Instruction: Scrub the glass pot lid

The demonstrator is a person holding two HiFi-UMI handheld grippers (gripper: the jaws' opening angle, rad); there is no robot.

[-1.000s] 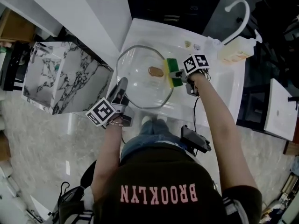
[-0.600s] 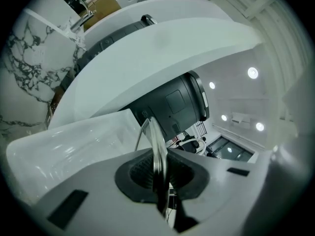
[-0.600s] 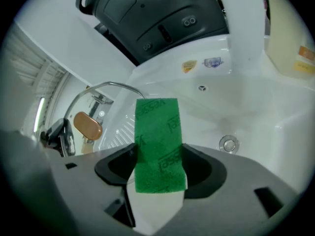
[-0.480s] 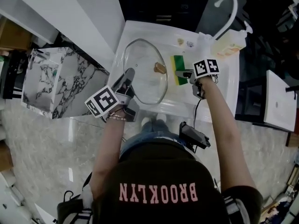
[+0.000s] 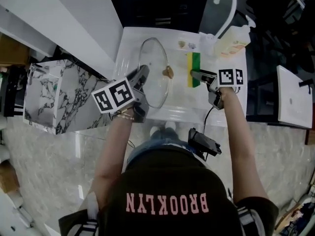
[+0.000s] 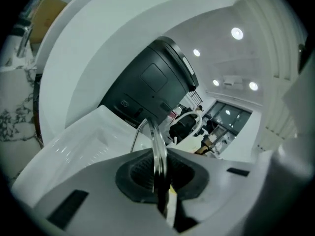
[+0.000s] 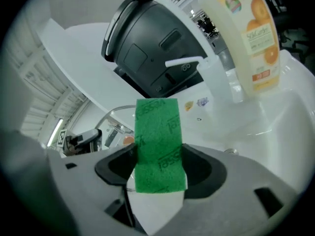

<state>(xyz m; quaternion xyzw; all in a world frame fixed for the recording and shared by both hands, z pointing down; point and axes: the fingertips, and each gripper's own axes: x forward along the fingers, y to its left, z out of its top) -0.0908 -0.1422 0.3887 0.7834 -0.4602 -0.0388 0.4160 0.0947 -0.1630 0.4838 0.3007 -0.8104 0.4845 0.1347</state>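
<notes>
The glass pot lid (image 5: 153,77) stands tilted up on edge over the white sink (image 5: 179,109), its brown knob (image 5: 168,72) facing right. My left gripper (image 5: 141,78) is shut on the lid's near left rim. In the left gripper view the steel rim (image 6: 158,149) runs edge-on between the jaws of that gripper (image 6: 160,178). My right gripper (image 5: 198,74) is shut on a green and yellow sponge (image 5: 193,63), held to the right of the lid and apart from it. The sponge's green face (image 7: 158,144) fills the gap of the right gripper (image 7: 158,181); the lid (image 7: 117,124) shows behind it.
A white faucet (image 5: 224,6) and an orange dish-soap bottle (image 5: 231,44) stand at the sink's far right corner. A marble-patterned block (image 5: 54,95) sits to the left. A black appliance (image 6: 147,82) lies behind the sink. The person's body is close against the sink's front edge.
The left gripper has tipped the lid from nearly flat up onto its edge. The sponge, which lay against the lid's right rim, has come away to the right.
</notes>
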